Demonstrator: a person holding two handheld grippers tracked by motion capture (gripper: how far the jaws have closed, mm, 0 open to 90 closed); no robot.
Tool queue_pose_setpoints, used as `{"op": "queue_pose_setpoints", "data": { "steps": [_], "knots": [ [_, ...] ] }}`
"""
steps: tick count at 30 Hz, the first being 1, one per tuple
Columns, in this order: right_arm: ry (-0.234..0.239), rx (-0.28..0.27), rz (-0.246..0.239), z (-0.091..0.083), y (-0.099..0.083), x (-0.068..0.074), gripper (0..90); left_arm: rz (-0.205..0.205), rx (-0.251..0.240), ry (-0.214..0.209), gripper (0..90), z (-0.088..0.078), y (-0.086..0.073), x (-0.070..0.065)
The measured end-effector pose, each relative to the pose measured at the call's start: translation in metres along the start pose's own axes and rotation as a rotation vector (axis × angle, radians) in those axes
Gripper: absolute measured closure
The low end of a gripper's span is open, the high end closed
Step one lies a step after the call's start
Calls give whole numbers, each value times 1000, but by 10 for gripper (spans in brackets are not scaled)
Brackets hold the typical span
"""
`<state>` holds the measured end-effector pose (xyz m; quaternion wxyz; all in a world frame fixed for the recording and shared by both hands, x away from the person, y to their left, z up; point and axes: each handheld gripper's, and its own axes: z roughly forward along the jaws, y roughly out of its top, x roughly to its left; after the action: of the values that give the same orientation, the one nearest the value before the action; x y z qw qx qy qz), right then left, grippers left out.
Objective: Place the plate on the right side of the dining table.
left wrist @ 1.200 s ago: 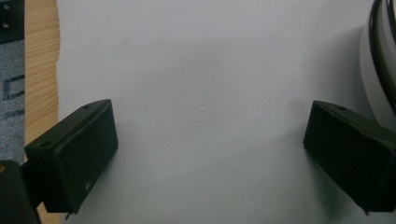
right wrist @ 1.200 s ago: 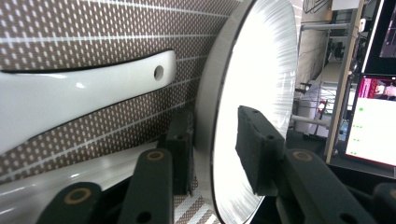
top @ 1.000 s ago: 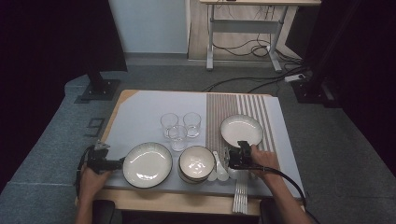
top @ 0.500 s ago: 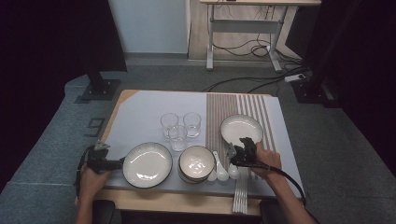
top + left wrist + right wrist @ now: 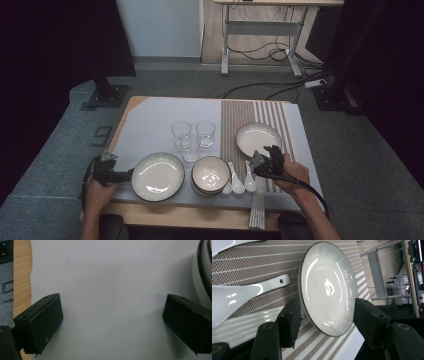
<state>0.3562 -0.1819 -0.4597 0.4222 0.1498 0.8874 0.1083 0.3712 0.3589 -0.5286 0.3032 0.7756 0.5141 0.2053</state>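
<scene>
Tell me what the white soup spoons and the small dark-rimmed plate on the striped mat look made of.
White soup spoons: glazed ceramic by the look, glossy with sharp highlights in the right gripper view; hard plastic can't be excluded.
Small dark-rimmed white plate: likely glazed porcelain or stoneware, mirror-like glare at its centre, faint ribbing near its thin dark rim.
Striped mat: looks like a woven fabric or vinyl mesh, matte, with a fine dotted weave.

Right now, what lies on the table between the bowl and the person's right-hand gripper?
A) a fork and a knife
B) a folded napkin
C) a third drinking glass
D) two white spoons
D: in the high view, two white spoons lie side by side between the bowl and the right gripper.
</scene>
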Motion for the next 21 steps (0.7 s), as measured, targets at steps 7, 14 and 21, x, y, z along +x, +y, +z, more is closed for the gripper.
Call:
{"op": "queue_pose_setpoints", "data": {
  "steps": [7, 14, 21],
  "knots": [
    [10, 5, 111, -15, -15, -14, 347, 0, 0, 0, 29, 0, 0, 0],
    [56, -8, 284, -37, -29, -22, 305, 0, 0, 0, 29, 0, 0, 0],
    [103, -44, 444, -53, -42, -23, 257, 0, -1, 0, 29, 0, 0, 0]
  ]
}}
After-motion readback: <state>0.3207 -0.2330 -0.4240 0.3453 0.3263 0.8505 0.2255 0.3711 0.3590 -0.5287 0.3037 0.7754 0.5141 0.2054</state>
